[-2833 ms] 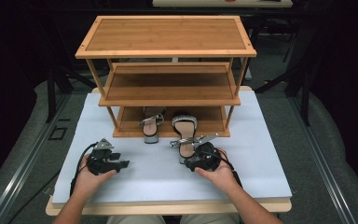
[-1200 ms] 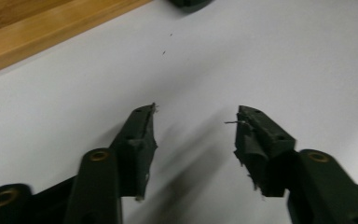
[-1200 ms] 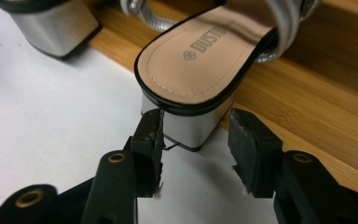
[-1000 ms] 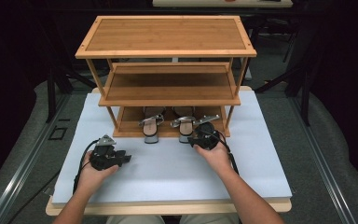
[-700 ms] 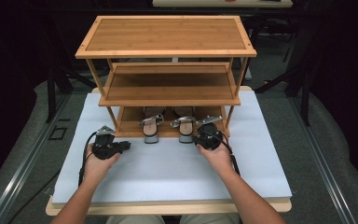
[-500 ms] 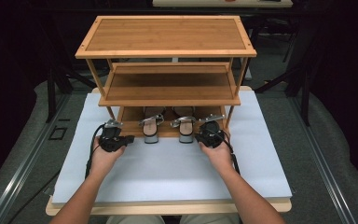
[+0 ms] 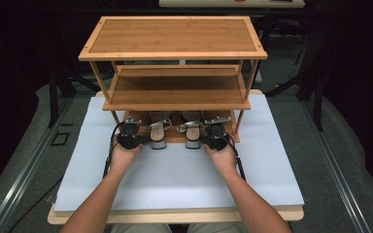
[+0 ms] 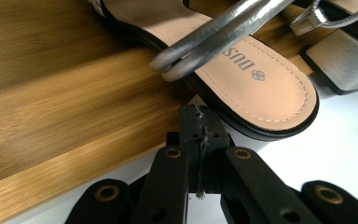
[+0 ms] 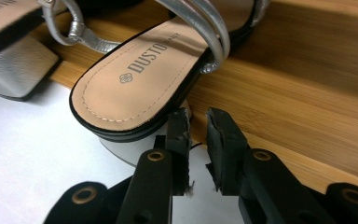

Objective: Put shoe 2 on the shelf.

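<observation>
Sandals: we see a pair of silver-strapped sandals, the left sandal (image 7: 158, 132) and the right sandal (image 7: 193, 132), side by side on the bottom shelf (image 7: 175, 137) of the wooden shoe rack (image 7: 173, 53), their block heels jutting past the shelf's front edge.
Shoe rack: three bamboo tiers, standing toward the far side of the white-covered table (image 7: 175, 174).
Left tongs: we hold the left tongs (image 7: 128, 138) at the rack's bottom shelf, just beside the left sandal's outer side; in the left gripper view the left tongs (image 8: 199, 122) are pressed together on nothing, tips at the shelf's front edge, close under the sandal's heel end (image 8: 261, 79).
Right tongs: the right tongs (image 7: 215, 136) sit at the same shelf, just beside the right sandal's outer side; in the right gripper view the right tongs (image 9: 197, 122) stand slightly parted, gripping nothing, just by the heel end (image 9: 135, 86) of that sandal.
Hands: both our forearms reach from the table's near edge toward the rack.
</observation>
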